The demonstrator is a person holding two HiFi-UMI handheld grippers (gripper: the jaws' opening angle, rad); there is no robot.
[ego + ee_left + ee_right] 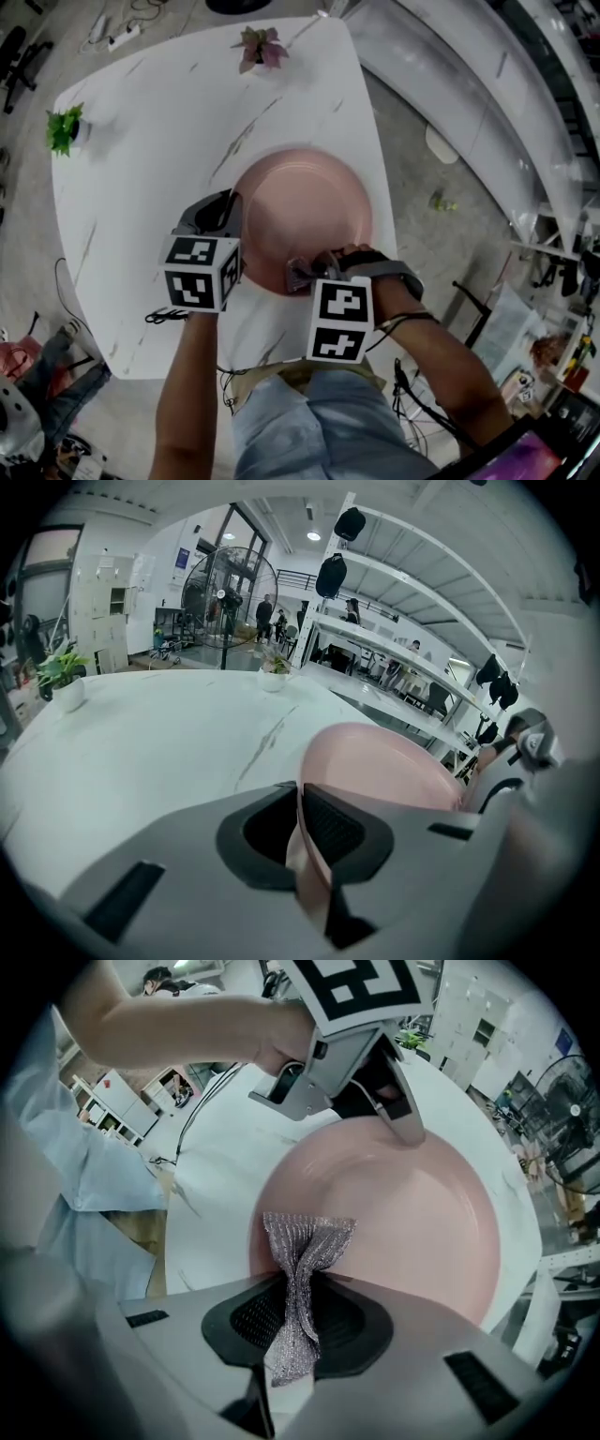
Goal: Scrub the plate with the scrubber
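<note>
A pink plate (305, 216) sits on the white, grey-veined table (150, 159), toward the edge nearest the person. The left gripper (305, 850) is clenched on the plate's left rim. In the left gripper view the thin pink edge runs straight between the two dark pads, which press it from either side. The right gripper (298, 1312) grasps a silvery mesh scrubber (307, 1241). Its jaws pinch the scrubber at its waist, so the cloth bunches narrow between the pads and fans out wide beyond them. That flared end lies over the near inner slope of the plate, just inside the rim. Whether it actually presses on the surface cannot be told for sure. The plate's shallow hollow shows smooth pink, with only the scrubber's end reaching into it. In the head view the two grippers are close together at the plate's near side, the left on the rim and the right at the near edge. At the far side of the table, well apart from the plate, a small white pot (81, 133) holds a green plant (62, 127). A pink-leaved plant (262, 45) stands near the far edge.
</note>
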